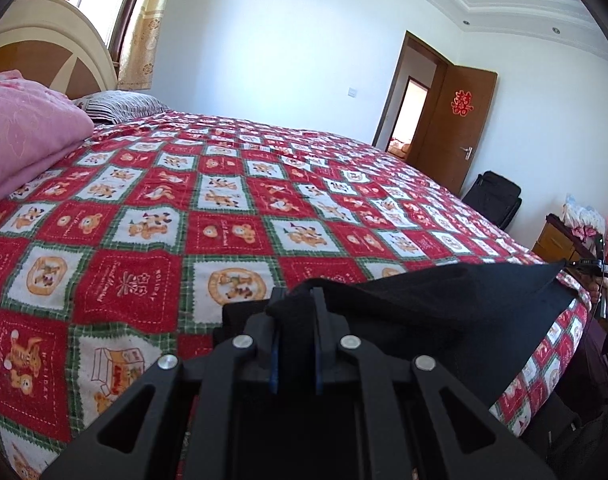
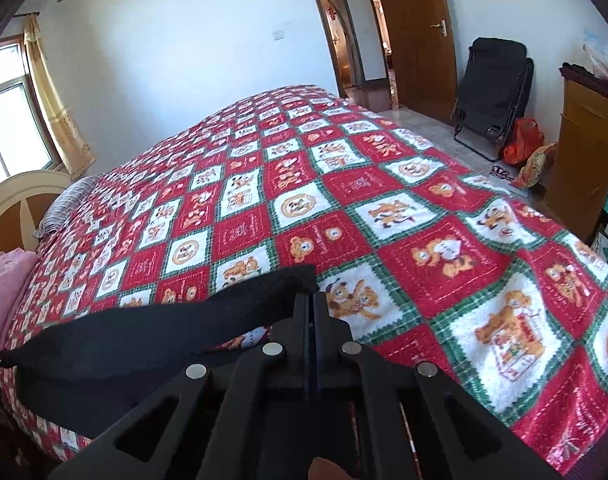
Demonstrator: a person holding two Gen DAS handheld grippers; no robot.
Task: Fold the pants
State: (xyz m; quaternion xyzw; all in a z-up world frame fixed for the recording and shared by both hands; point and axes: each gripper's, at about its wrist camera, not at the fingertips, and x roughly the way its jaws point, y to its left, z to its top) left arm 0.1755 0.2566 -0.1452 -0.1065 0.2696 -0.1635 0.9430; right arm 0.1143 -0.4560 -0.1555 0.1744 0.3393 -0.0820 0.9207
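Left wrist view: the left tool (image 1: 298,300) is clamped on a bunched edge of the black pants (image 1: 443,304), with cloth wedged between its two fingers. From there the pants stretch right in a taut band above the bed (image 1: 232,184), near its front edge, and rise to a point at the far right, where the right tool (image 1: 593,266) and part of a hand show small at the picture's edge. The bed carries a red, white and green checked cover with bear prints. A pink blanket (image 1: 28,136) lies folded at the left, by the headboard (image 1: 56,48), and a striped pillow (image 1: 120,106) sits behind it. A brown door (image 1: 459,128) stands open at the far wall.

Right wrist view: the right tool (image 2: 313,300) is closed tight, pinching a corner of the pants (image 2: 144,332) at its tips. The cloth runs left from it in a dark band over the bed's (image 2: 383,220) near edge and ends in a point at the far left. A folded black chair (image 2: 491,96) leans by the door (image 2: 411,32), and the pink blanket (image 2: 4,292) shows at the left.
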